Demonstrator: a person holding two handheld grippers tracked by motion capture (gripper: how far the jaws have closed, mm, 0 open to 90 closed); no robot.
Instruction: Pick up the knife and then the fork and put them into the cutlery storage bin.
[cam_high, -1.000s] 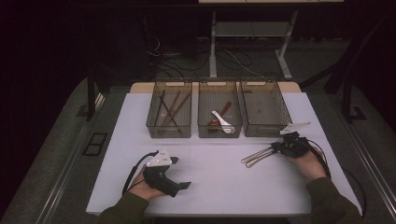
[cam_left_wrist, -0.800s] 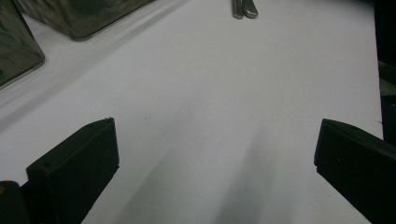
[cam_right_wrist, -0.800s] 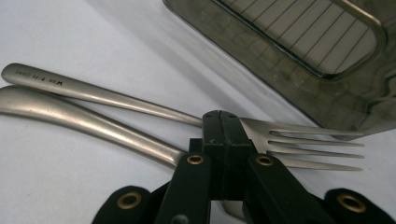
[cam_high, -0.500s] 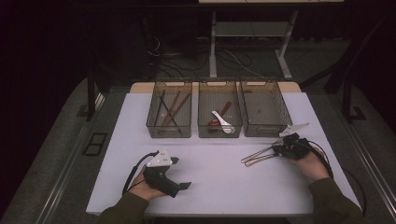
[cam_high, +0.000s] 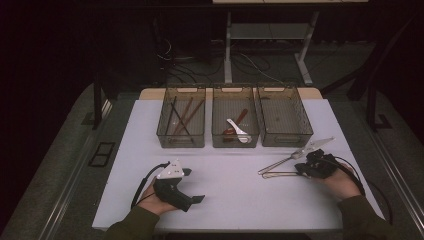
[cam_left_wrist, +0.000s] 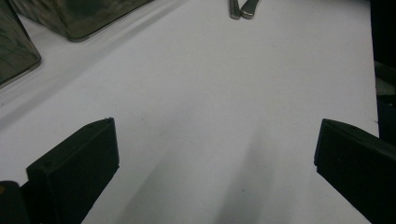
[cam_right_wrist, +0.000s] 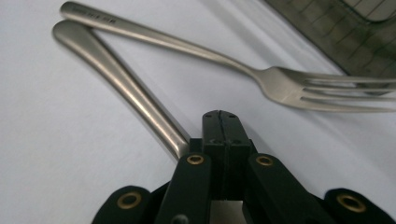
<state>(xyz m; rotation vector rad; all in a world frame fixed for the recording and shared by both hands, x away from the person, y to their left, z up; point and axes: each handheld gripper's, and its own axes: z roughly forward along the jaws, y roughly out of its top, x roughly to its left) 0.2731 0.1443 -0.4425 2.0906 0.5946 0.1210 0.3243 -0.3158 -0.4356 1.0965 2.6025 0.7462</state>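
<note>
High view first: your right gripper (cam_high: 306, 167) sits near the right edge of the white table (cam_high: 240, 200), in front of the rightmost of three clear bins (cam_high: 284, 116) that line the far edge. Two pieces of metal cutlery lie on the table just beside it. The fork (cam_high: 280, 162) points its tines toward the right bin, with its handle running toward the table's middle. The second utensil (cam_high: 277, 174) lies nearer to you, and the two handle ends meet in a narrow V.

Right gripper view shows your jaws pressed flat together, tips meeting at (cam_right_wrist: 222, 122). The second utensil's handle (cam_right_wrist: 116, 77) runs in under their left side; its working end is hidden, so you cannot tell from here whether the jaws actually pinch it. The fork (cam_right_wrist: 280, 84) lies apart from the jaws, its tines close to the bin wall (cam_right_wrist: 345, 37).

Your left gripper (cam_high: 192, 197) rests near the front left of the table, well apart from the cutlery. In the left gripper view its jaws stand spread wide over bare table, holding nothing.
</note>
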